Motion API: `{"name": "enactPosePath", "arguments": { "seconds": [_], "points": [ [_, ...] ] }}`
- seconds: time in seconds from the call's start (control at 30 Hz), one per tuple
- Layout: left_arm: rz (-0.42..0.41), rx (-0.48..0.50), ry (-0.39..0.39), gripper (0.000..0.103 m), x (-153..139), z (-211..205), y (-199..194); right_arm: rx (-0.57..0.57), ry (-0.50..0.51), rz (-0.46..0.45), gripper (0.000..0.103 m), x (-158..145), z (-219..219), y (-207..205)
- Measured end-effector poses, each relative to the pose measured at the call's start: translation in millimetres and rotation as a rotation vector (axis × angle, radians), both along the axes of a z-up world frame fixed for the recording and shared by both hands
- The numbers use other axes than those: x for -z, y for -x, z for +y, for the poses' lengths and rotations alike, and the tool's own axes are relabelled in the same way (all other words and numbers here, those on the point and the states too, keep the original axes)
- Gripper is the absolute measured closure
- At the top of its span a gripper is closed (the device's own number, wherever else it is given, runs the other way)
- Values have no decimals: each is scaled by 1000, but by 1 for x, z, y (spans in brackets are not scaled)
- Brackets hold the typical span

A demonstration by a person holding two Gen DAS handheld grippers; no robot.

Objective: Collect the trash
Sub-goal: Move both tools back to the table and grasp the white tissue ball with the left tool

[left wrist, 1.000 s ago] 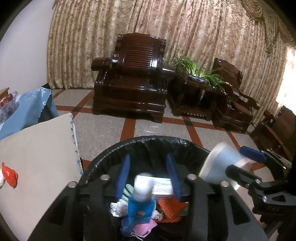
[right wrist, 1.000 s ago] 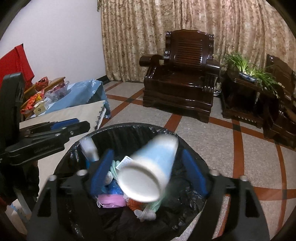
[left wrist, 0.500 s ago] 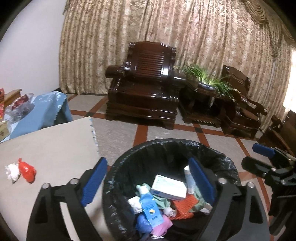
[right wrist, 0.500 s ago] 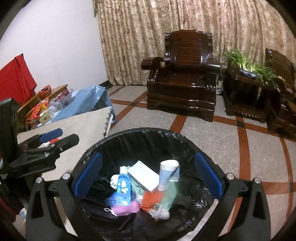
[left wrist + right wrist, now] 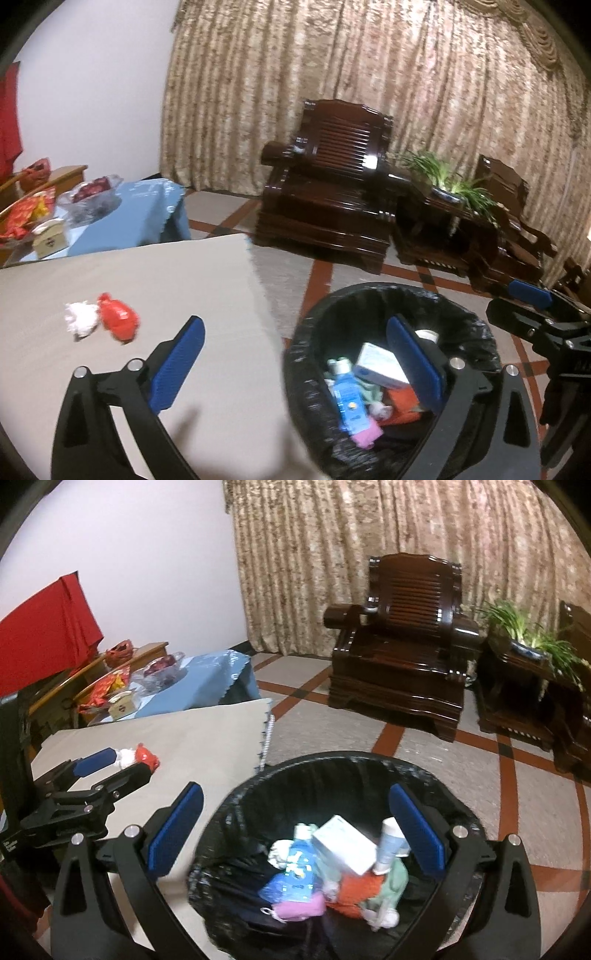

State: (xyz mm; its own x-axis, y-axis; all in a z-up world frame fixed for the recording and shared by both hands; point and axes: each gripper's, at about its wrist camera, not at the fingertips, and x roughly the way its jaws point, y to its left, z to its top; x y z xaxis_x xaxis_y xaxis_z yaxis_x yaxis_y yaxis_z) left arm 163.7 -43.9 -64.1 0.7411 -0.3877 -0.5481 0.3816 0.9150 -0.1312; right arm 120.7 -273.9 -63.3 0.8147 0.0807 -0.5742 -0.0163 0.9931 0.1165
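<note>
A black-lined trash bin (image 5: 436, 775) stands on the floor beside the beige table (image 5: 147, 280). It holds a blue bottle (image 5: 295, 871), a white box (image 5: 343, 843), a paper cup (image 5: 389, 843) and other trash. A red wrapper (image 5: 118, 319) and a white crumpled tissue (image 5: 79, 319) lie on the table. My left gripper (image 5: 295, 362) is open and empty, over the table edge and the bin's left rim (image 5: 295, 354). My right gripper (image 5: 295, 830) is open and empty above the bin. It also shows at the right of the left wrist view (image 5: 532, 306).
A blue-clothed table (image 5: 140, 214) with snack bags and a small box stands behind the beige one. Dark wooden armchairs (image 5: 402, 657) and a plant stand (image 5: 524, 672) line the curtain wall. The tiled floor (image 5: 424, 746) lies between them and the bin.
Both grippers opened and dropped the bottle and the paper cup into the bin. The left gripper then swung left toward the table, bringing the red wrapper and tissue closer.
</note>
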Motion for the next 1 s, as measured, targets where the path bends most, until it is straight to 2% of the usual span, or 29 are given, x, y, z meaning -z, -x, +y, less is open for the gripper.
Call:
{"name": "enactPosePath", "arguments": {
  "seconds": [0.2,0.63,0.77,1.0],
  "points": [
    [-10,-71,-23,6,3,45,0,-48,-8,2,5,4,37,-19],
    [5,-323,-71,6,32,175,-33,-176,7,27,5,30,142,-98],
    [19,-370,-84,7,45,203,-50,-187,-4,46,5,42,169,-129],
    [59,-401,-107,10,71,227,-90,-179,42,65,5,68,208,-174]
  ]
}}
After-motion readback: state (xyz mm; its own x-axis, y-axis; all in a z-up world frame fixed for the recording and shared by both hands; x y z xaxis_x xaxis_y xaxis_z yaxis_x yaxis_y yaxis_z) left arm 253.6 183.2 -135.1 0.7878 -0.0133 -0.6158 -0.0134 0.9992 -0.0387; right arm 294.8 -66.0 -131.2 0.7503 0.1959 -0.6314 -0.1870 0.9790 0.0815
